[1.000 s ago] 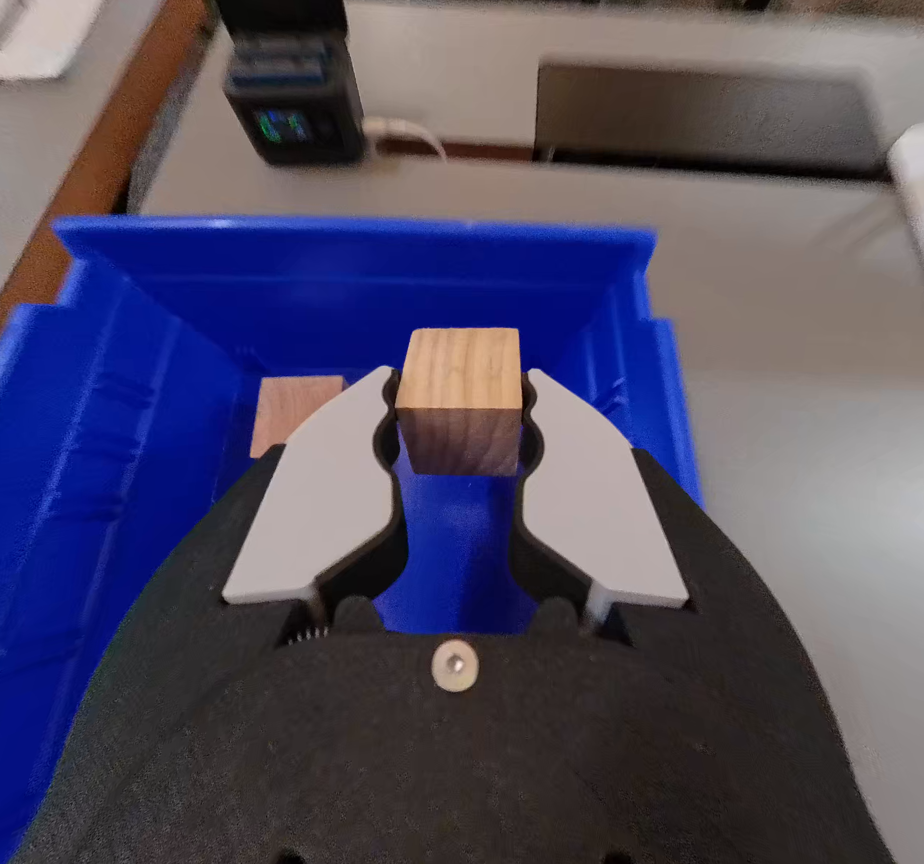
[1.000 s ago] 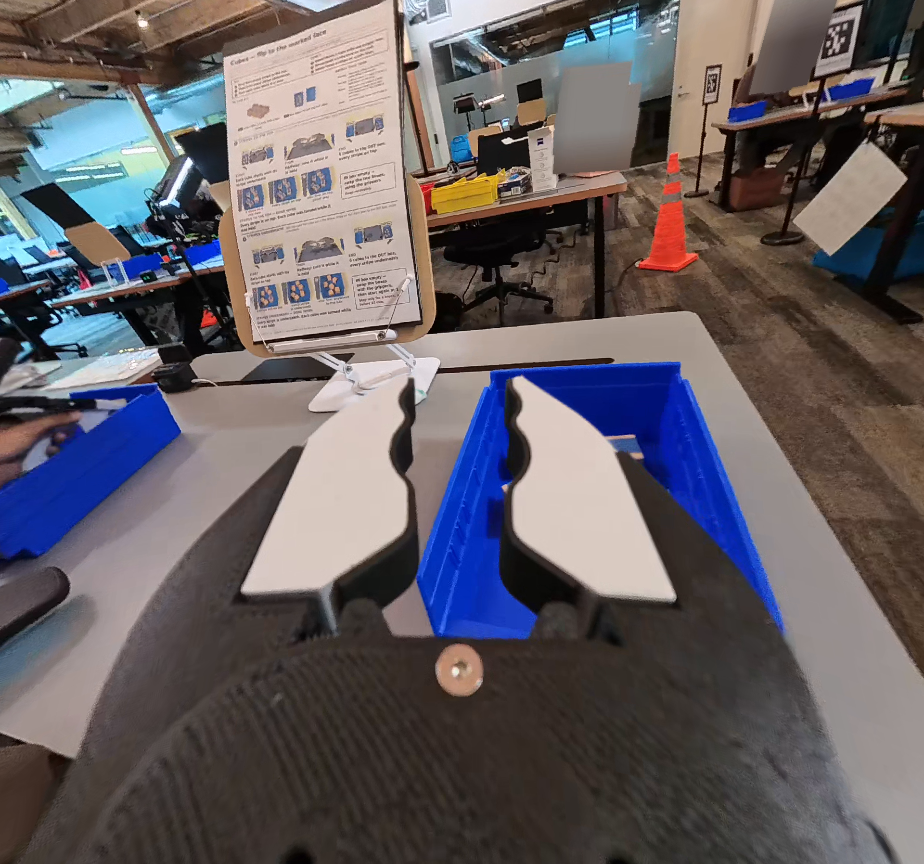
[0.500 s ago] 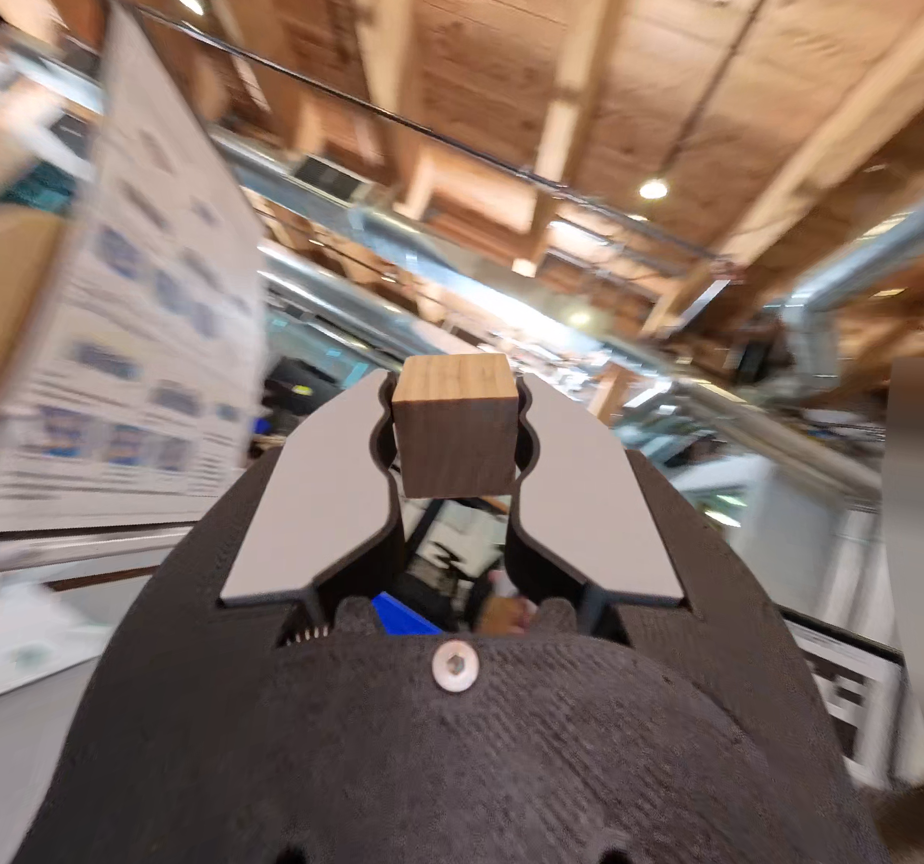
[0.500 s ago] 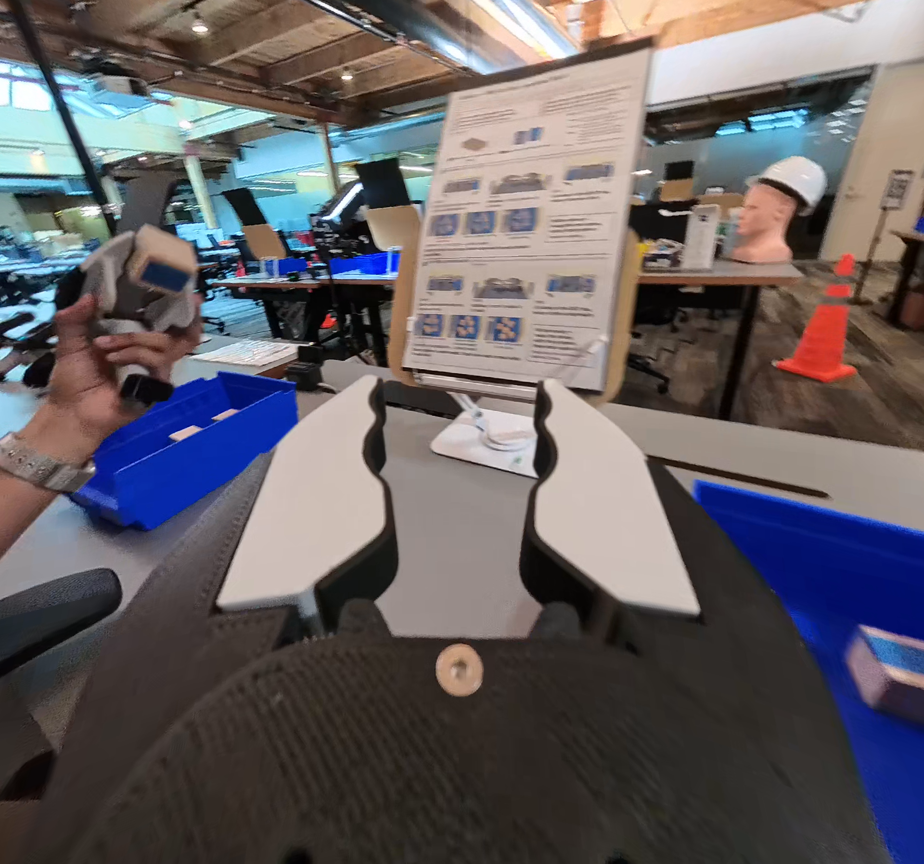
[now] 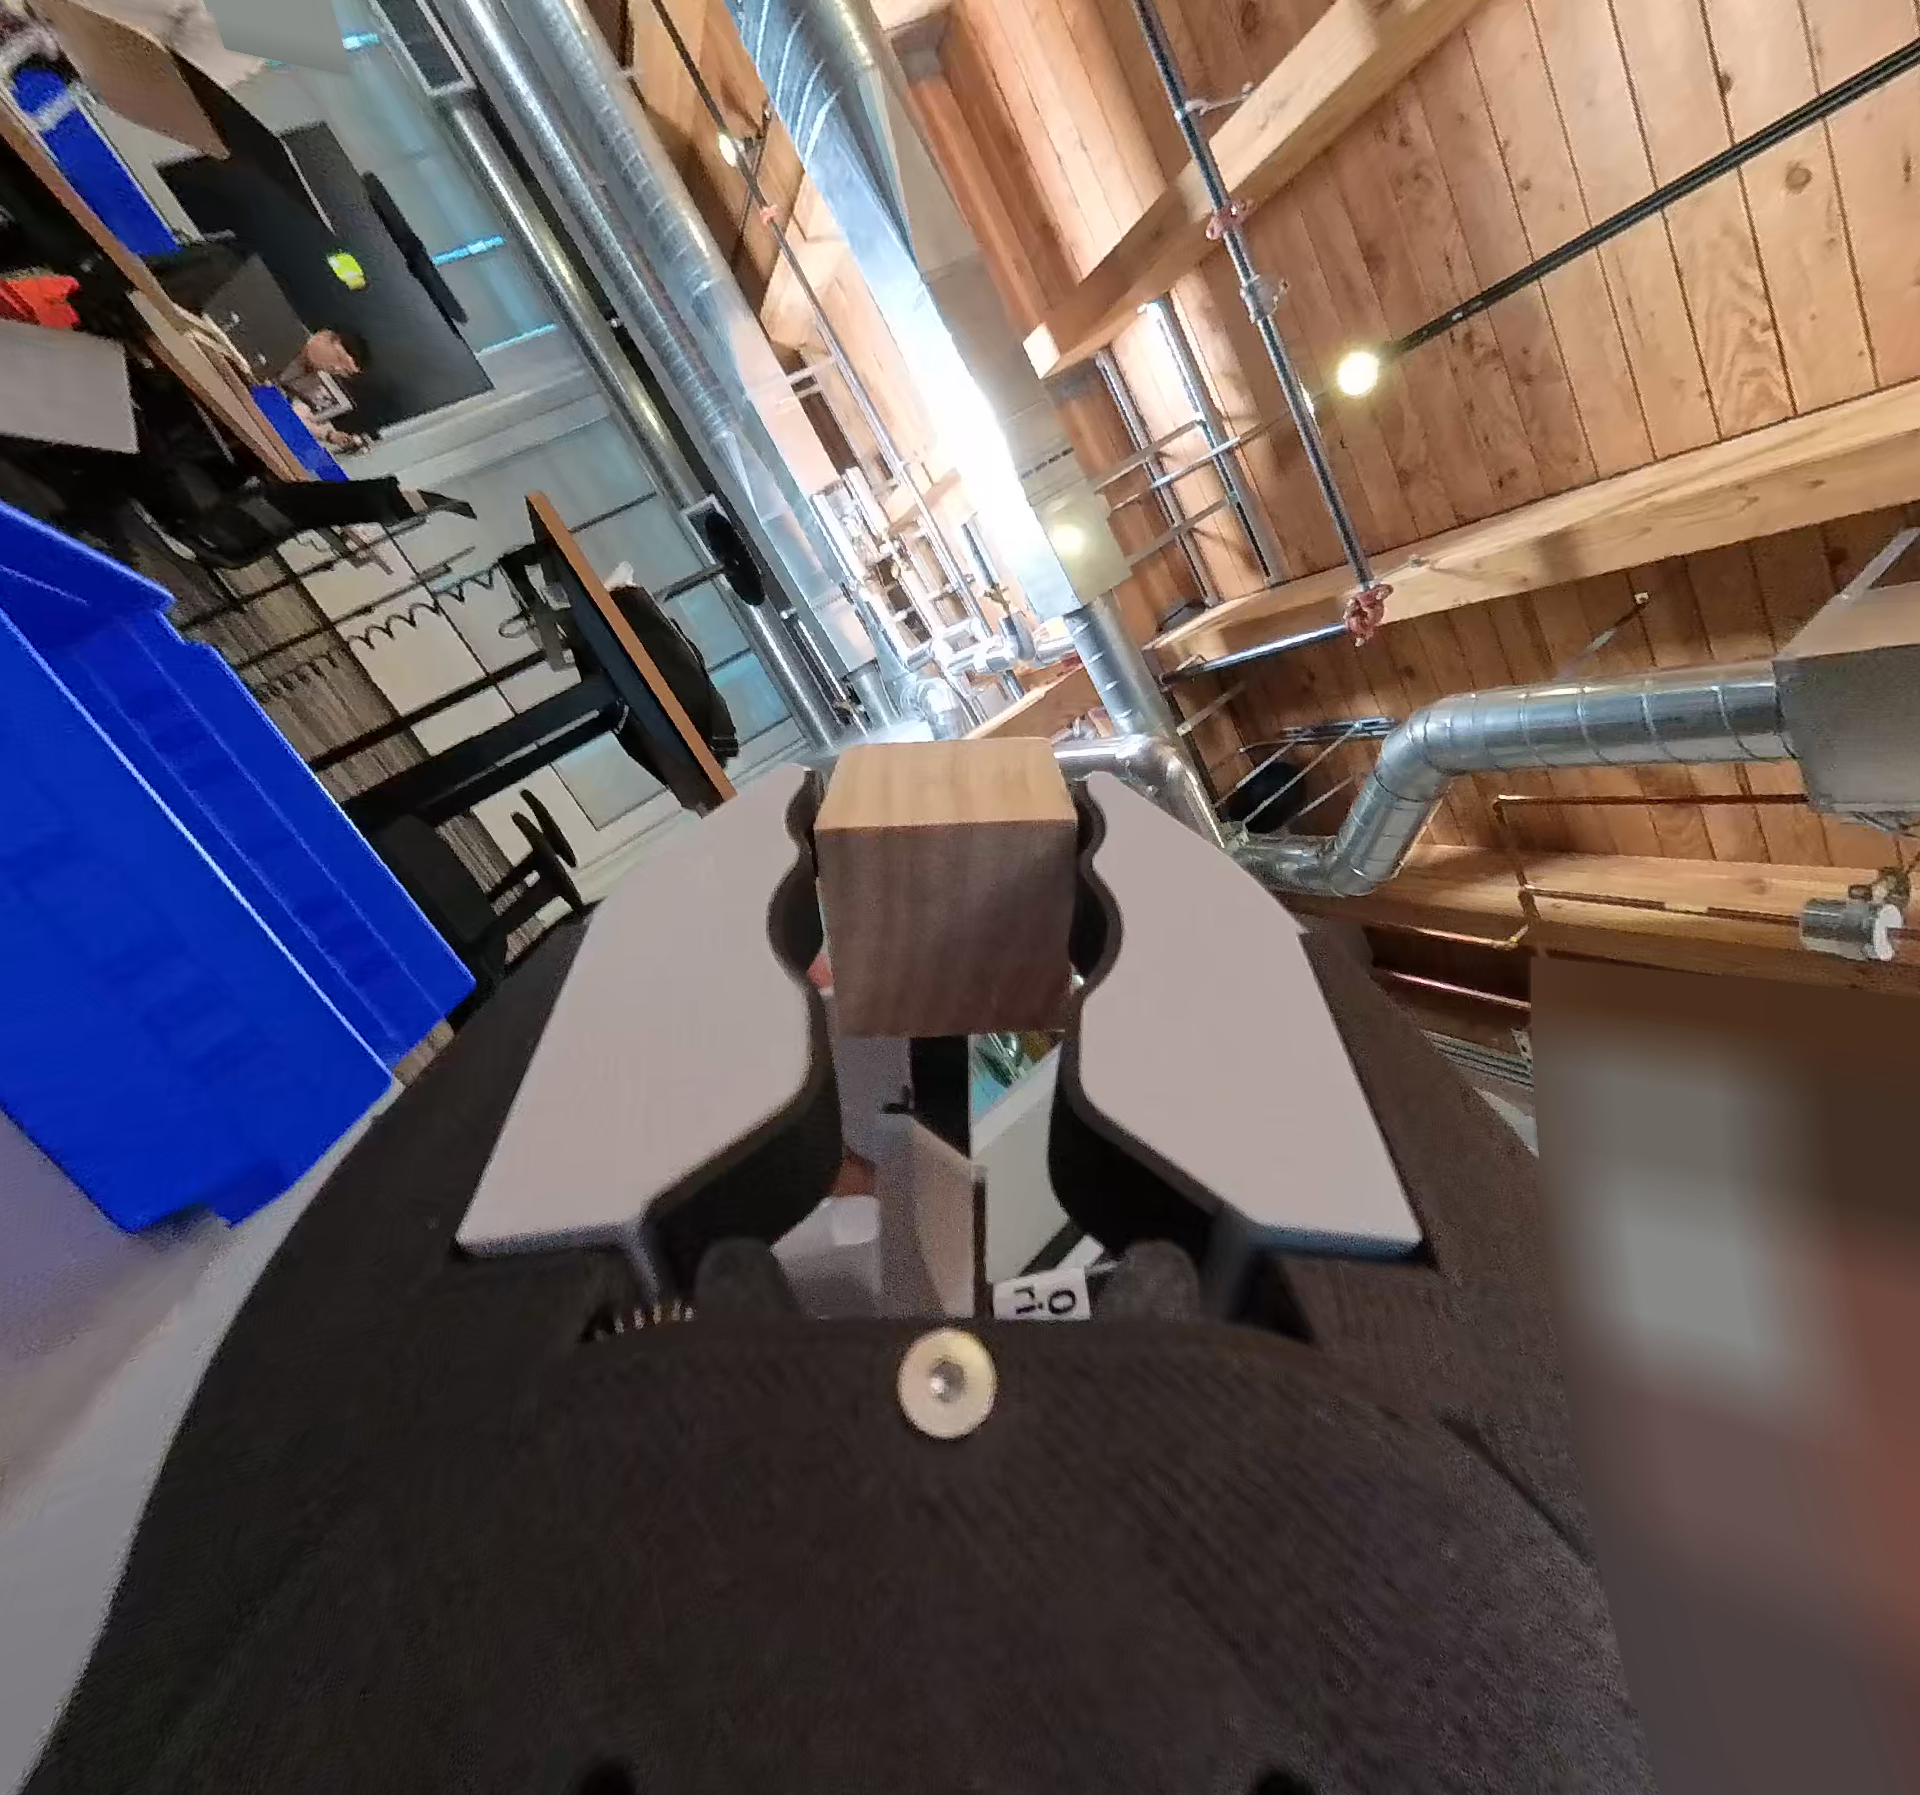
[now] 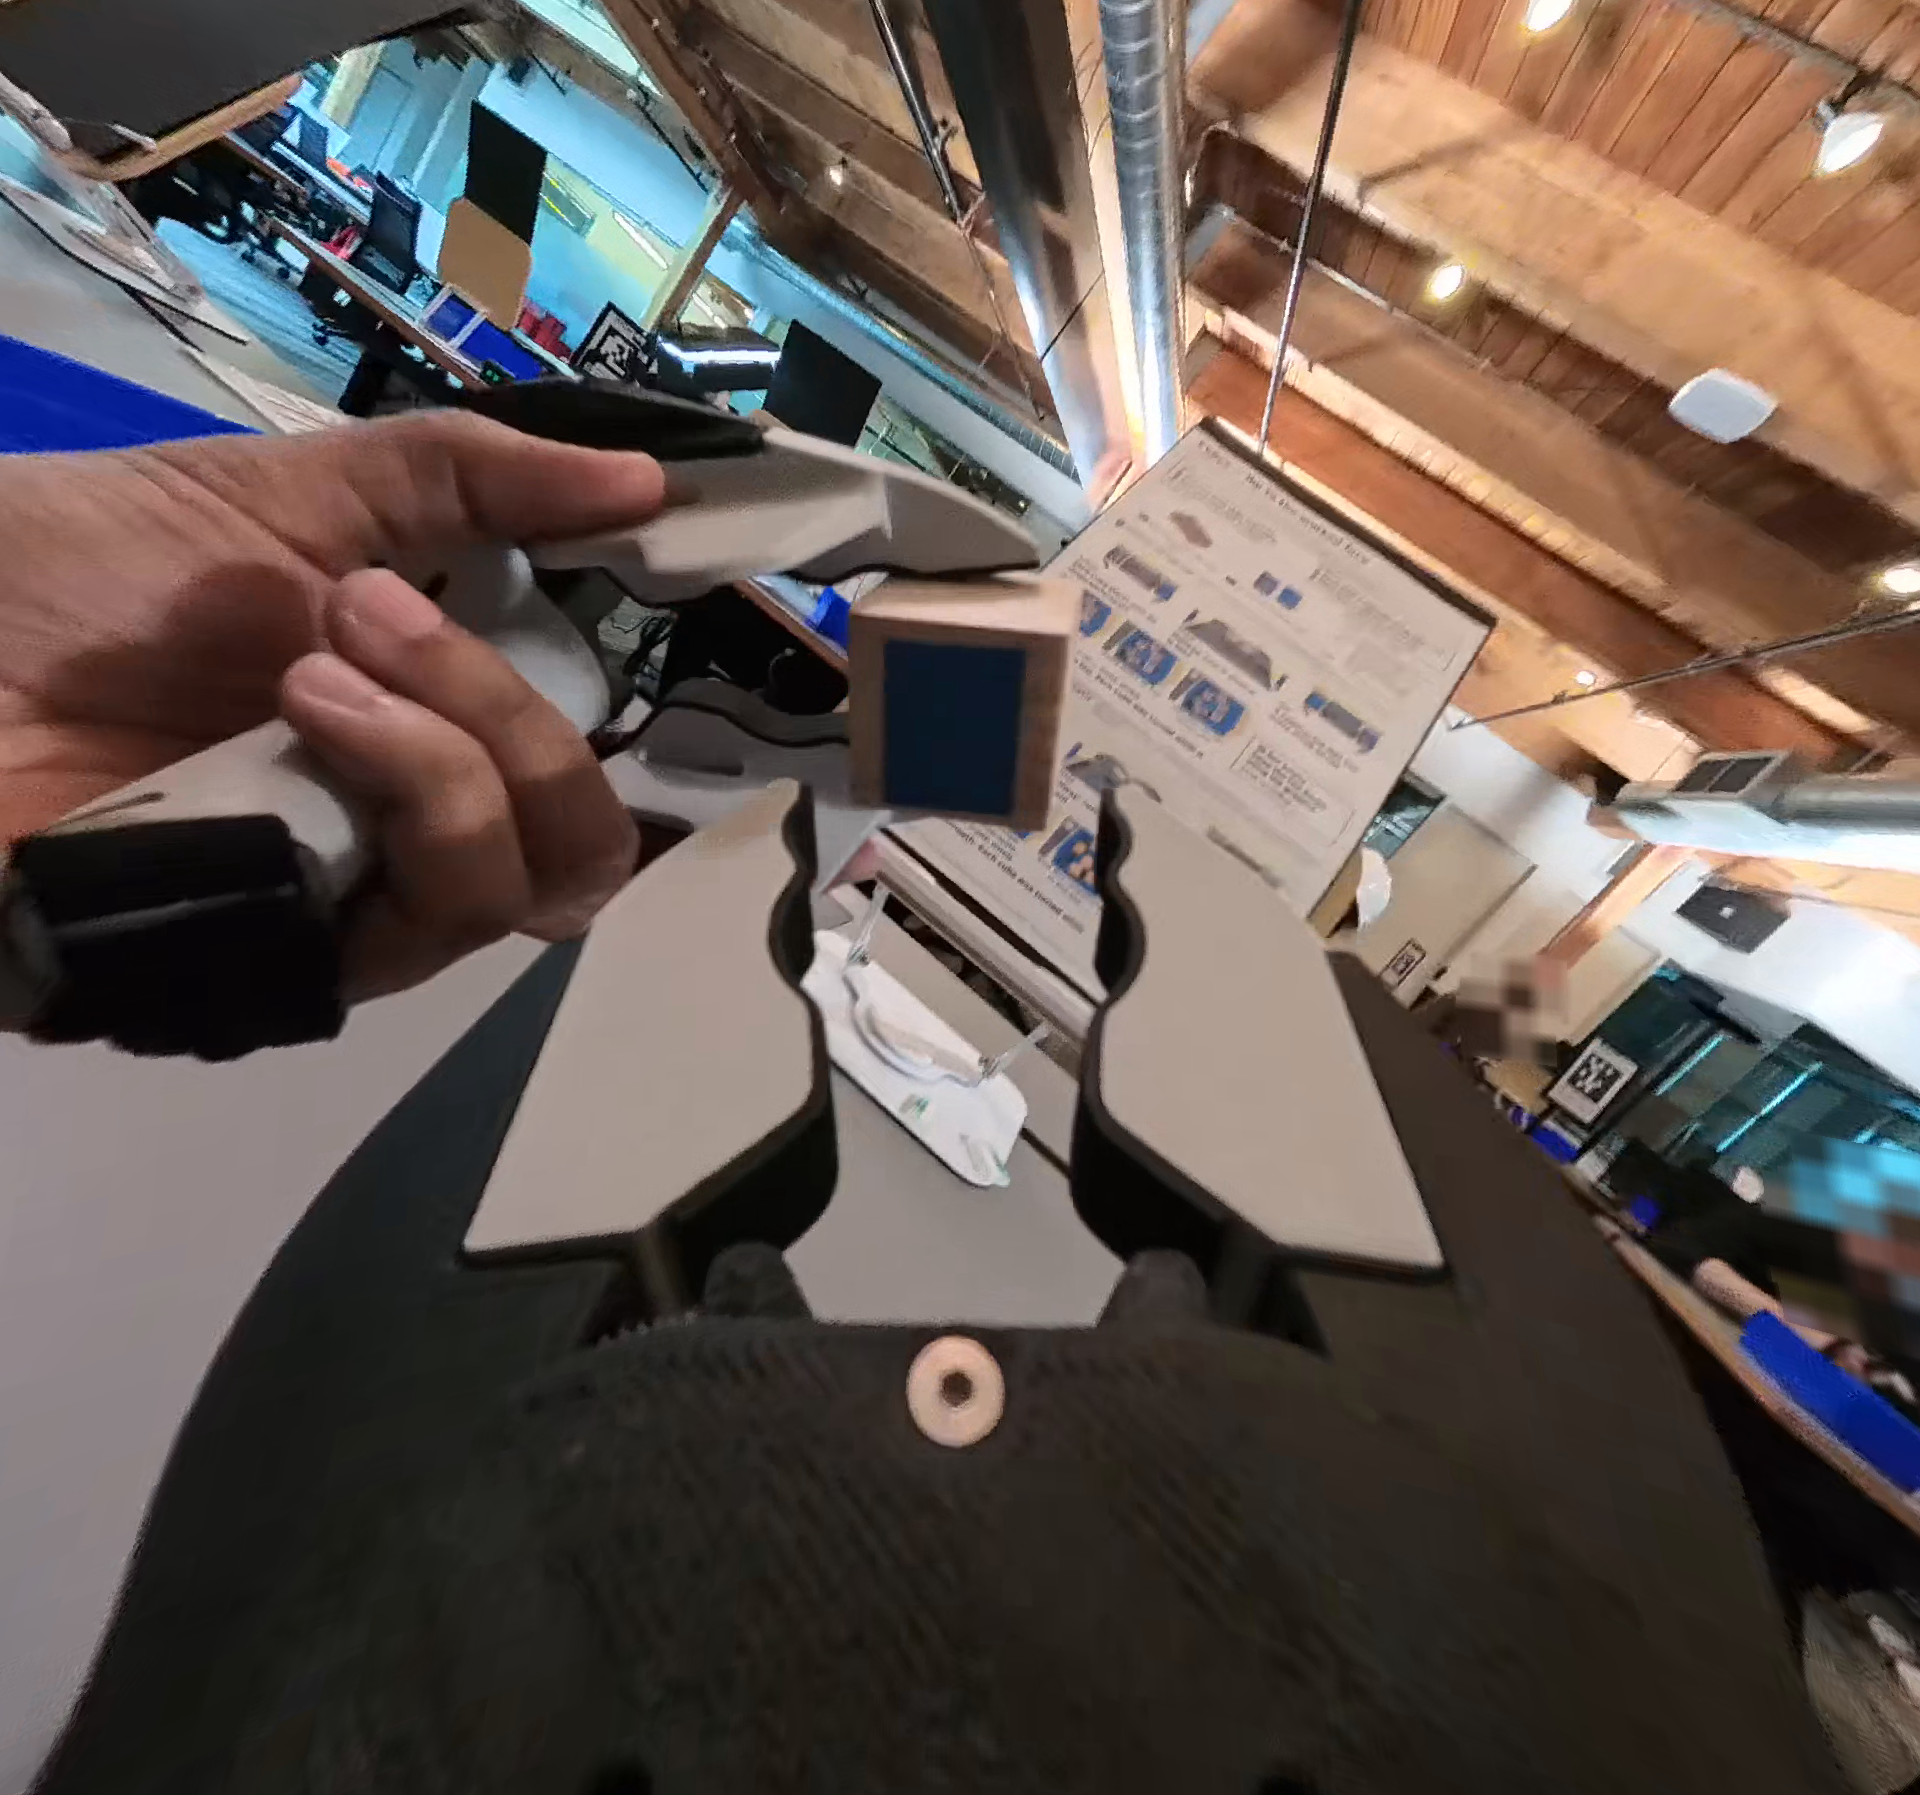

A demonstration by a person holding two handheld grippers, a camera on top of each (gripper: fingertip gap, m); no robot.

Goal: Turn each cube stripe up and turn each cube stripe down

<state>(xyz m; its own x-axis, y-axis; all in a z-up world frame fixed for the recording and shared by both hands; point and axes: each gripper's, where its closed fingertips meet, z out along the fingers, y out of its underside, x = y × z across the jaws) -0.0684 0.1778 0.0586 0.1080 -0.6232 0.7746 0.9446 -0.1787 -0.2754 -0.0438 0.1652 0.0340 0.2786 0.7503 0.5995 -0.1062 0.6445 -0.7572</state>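
1. The left wrist view looks steeply upward at wooden ceiling boards and silver ducts. In it the left gripper (image 5: 945, 898) clamps a wooden cube (image 5: 948, 914) between its fingertips, with only bare wood faces showing: a pale top face and a darker near face.
2. The right wrist view shows what the left one hides: the cube's far face carries a dark blue rectangle (image 6: 954, 727) framed by wood. That face is turned toward the right gripper (image 6: 954, 836).
3. Here the cube (image 6: 956, 696) hangs in the air above the grey table (image 6: 208, 1174), just above the right gripper's tips; whether they touch is unclear.
4. The right gripper's fingers stand spread apart, holding nothing.
5. A hand (image 6: 312, 685) grasps the left gripper's handle.
6. A blue bin (image 5: 177, 914) sits at the left edge of the left view; an instruction board (image 6: 1247, 706) stands behind the cube in the right view.
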